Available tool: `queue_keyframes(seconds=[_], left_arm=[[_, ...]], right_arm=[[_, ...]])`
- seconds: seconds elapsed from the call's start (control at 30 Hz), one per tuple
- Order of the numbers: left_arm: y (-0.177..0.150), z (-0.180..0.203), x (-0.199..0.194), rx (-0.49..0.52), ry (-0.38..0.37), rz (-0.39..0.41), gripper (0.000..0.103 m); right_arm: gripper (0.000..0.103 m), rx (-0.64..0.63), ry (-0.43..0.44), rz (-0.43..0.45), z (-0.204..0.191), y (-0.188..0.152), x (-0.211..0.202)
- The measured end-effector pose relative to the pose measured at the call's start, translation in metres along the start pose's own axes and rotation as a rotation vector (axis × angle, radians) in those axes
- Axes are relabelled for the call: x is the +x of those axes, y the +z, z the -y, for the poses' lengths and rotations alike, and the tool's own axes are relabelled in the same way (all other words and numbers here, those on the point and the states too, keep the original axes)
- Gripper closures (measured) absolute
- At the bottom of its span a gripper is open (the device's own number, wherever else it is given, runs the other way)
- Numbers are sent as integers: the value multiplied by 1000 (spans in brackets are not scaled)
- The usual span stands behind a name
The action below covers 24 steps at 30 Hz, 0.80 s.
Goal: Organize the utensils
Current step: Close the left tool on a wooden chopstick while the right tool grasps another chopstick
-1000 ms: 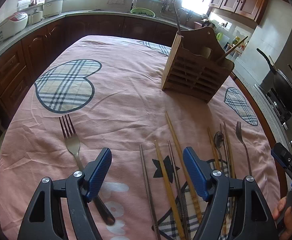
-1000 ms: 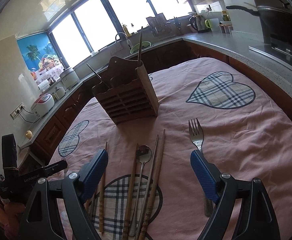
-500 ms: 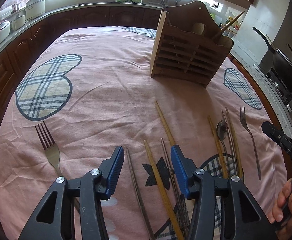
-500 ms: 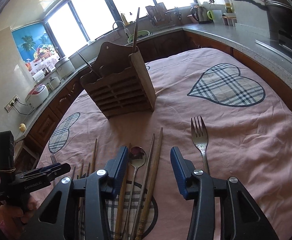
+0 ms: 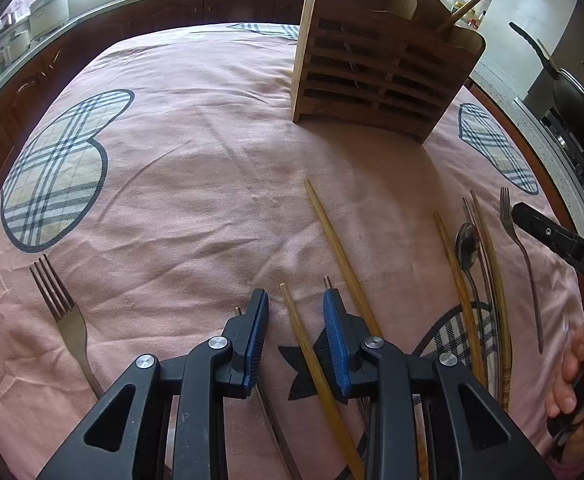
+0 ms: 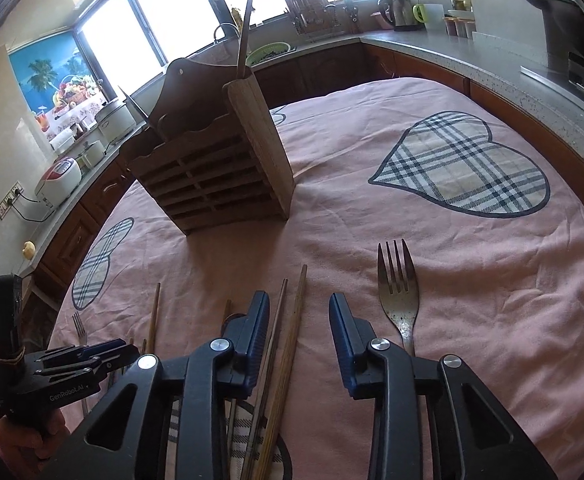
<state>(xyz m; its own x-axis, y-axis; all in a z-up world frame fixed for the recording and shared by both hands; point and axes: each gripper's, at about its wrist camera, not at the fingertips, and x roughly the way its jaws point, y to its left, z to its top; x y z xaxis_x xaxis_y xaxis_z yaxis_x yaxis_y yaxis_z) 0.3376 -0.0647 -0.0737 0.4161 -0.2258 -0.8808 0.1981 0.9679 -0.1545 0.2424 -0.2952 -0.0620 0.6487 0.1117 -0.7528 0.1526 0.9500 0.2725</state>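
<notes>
A slatted wooden utensil holder (image 5: 376,80) stands on the pink tablecloth (image 5: 195,184), with a chopstick sticking out; it also shows in the right wrist view (image 6: 215,172). My left gripper (image 5: 296,304) is open low over the cloth, with a light wooden chopstick (image 5: 312,356) between its jaws, untouched. More chopsticks (image 5: 344,256), a spoon (image 5: 468,248) and a fork (image 5: 520,252) lie to the right; another fork (image 5: 63,312) lies left. My right gripper (image 6: 300,308) is open over dark chopsticks (image 6: 287,344), with a fork (image 6: 398,292) just right of it.
Kitchen counters with cabinets ring the table on three sides, carrying rice cookers (image 6: 59,176) and a kettle (image 6: 392,12). A wok (image 5: 576,104) sits on the stove at the right. The other hand-held gripper shows at each view's edge (image 5: 564,240).
Both grippers moved forward and lower toward the utensils and narrowed their jaws. The left one now straddles a light chopstick; the right one sits over the dark chopsticks.
</notes>
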Motion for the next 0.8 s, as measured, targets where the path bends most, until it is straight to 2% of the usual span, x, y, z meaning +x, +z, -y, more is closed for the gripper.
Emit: queue_keyframes(seconds=[0.1, 0.2, 0.33, 0.4, 0.43, 0.47, 0.5, 0.8], left_arm=[[2, 2, 4, 21, 15, 0, 87], [3, 2, 6, 27, 16, 1, 94], [2, 2, 6, 41, 15, 8, 96], [1, 4, 6, 52, 18, 17, 97], [0, 4, 6, 53, 16, 19, 98], [0, 3, 5, 49, 10, 20, 98], [0, 2, 5, 37, -2, 20, 99], [0, -11, -23, -33, -79, 66, 100]], right_arm=[[78, -9, -16, -23, 1, 3, 14], [79, -15, -29, -53, 1, 6, 30], [79, -35, -47, -89, -3, 6, 48], [79, -66, -65, -78, -8, 7, 49], [82, -78, -75, -75, -10, 7, 50], [94, -85, -84, -76, -10, 7, 50], [96, -85, -82, -79, -10, 8, 52], [98, -64, -25, -29, -12, 12, 21]])
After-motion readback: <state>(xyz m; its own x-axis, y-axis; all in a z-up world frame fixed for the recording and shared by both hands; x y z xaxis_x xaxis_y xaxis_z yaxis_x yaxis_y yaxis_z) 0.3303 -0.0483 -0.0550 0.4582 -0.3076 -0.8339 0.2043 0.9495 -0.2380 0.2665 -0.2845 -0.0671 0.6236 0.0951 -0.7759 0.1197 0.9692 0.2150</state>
